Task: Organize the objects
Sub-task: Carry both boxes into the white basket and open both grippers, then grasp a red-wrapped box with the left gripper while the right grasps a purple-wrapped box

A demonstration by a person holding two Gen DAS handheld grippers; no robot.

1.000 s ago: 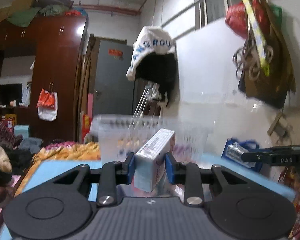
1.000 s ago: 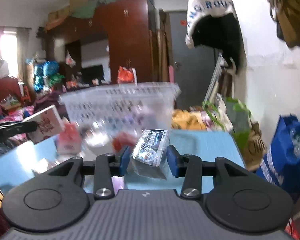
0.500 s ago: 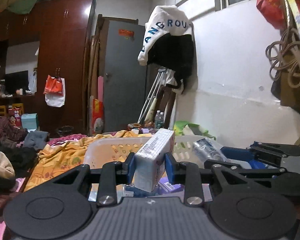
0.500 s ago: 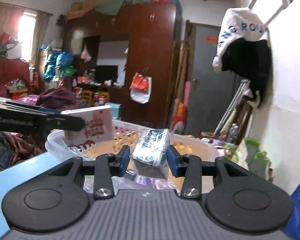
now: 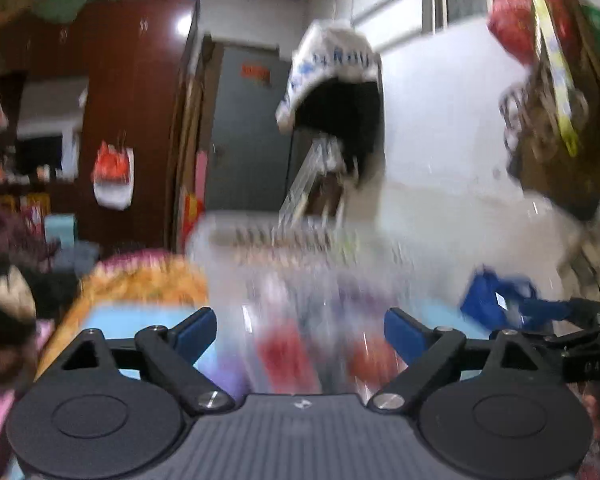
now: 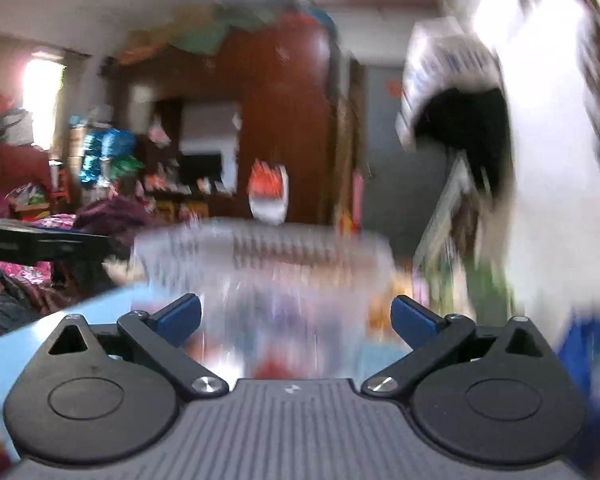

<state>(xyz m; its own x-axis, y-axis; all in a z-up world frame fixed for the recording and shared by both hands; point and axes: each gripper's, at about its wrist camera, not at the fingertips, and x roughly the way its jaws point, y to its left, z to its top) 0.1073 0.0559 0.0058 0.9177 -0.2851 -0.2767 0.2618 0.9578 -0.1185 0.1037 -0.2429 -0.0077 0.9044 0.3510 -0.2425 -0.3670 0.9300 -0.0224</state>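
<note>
Both views are blurred by motion. My left gripper (image 5: 300,330) is open and empty, in front of a clear plastic basket (image 5: 300,248) on the light blue table (image 5: 140,316). Blurred red and purple items (image 5: 288,352) show through the basket wall. My right gripper (image 6: 296,320) is also open and empty, facing the same basket (image 6: 268,252) from the right. The right gripper's black frame shows at the right edge of the left wrist view (image 5: 580,320). The left gripper's frame shows at the left edge of the right wrist view (image 6: 40,242).
A white wall (image 5: 440,140) with a hanging white and black jacket (image 5: 336,92) is at the right. A blue bag (image 5: 496,304) lies beside the table. Piled clothes and an orange blanket (image 5: 148,280) lie left. A dark wardrobe (image 5: 140,120) stands behind.
Both grippers have opened and let go of the white box and the silver packet, which are out of sight. Both have dropped from above the basket rim to level with its wall.
</note>
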